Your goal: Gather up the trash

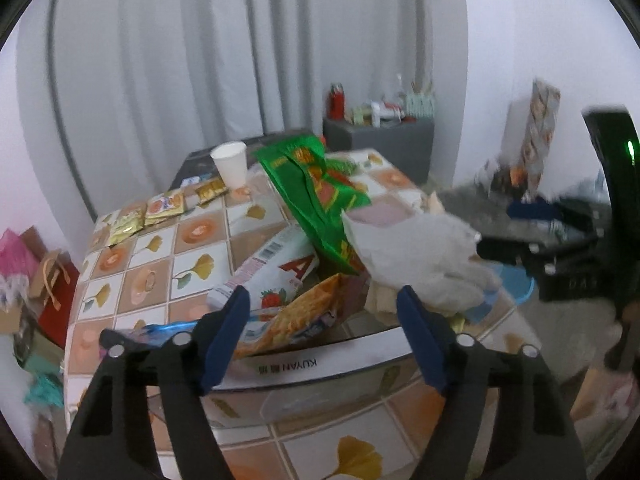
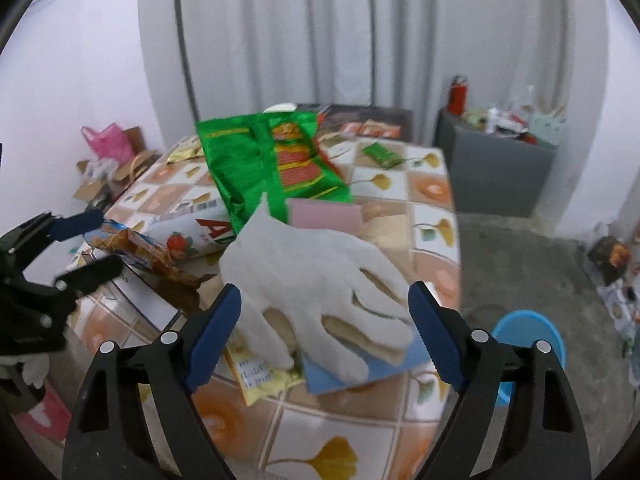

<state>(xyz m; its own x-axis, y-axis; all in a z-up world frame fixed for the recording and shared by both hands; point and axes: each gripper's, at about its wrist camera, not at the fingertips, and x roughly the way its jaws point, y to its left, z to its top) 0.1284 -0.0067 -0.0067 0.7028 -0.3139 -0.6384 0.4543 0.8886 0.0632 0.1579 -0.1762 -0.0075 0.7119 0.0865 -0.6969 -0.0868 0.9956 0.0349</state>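
right gripper (image 2: 324, 332) open, perhaps touching white glove (image 2: 320, 264).

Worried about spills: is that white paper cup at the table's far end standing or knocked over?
Standing: the white paper cup sits upright, mouth up. Contents cannot be seen.

Looks like a lived-in room at home: grey curtain (image 2: 320, 32) along the wall, tile-print tablecloth (image 1: 192, 240) buried in snack wrappers, gift bags (image 1: 44, 280) dumped on the bare floor.

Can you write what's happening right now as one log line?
left gripper: open, over orange snack bag | right gripper: open, around white glove | nothing gripped
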